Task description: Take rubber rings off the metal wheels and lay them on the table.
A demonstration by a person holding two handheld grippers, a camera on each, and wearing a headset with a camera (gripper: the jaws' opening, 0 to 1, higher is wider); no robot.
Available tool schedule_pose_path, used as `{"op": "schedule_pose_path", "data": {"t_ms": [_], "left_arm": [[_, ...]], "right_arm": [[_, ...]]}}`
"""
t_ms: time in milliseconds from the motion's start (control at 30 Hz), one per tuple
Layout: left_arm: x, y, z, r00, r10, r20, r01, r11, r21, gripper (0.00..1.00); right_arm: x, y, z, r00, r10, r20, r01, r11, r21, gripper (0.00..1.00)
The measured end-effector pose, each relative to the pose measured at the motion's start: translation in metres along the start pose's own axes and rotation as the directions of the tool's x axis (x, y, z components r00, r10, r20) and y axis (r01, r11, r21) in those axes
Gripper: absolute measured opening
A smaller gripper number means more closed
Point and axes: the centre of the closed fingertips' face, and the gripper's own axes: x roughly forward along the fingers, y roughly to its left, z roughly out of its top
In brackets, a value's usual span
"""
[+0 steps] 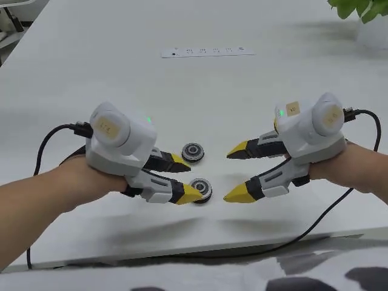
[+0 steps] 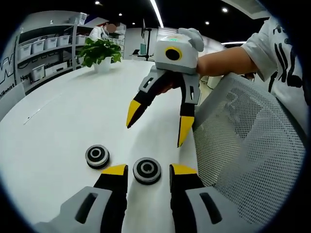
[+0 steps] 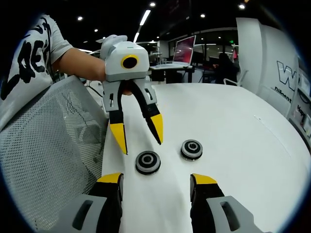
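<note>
Two small metal wheels with black rubber rings lie on the white table. The near wheel sits right at the tips of my open left gripper; in the left gripper view this wheel lies between the yellow tips of the left gripper, not clamped. The far wheel lies free, a little beyond; it is also the far wheel. My right gripper faces the left one, open and empty, a short way right of both wheels. From the right gripper, the wheels lie just ahead.
A white power strip lies far back on the table, and a potted plant stands at the back right. Black cables trail from both grippers over the front edge. A mesh chair back stands beside the table.
</note>
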Motion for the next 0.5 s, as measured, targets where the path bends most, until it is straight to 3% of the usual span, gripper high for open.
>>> {"op": "schedule_pose_path", "data": {"t_ms": [500], "left_arm": [[0.011,0.000,-0.008,0.9991,-0.004,-0.042,0.006,0.999,0.039,0.16]], "right_arm": [[0.000,0.000,-0.004,1.0000,-0.003,-0.009,0.003,1.000,0.006,0.54]]}}
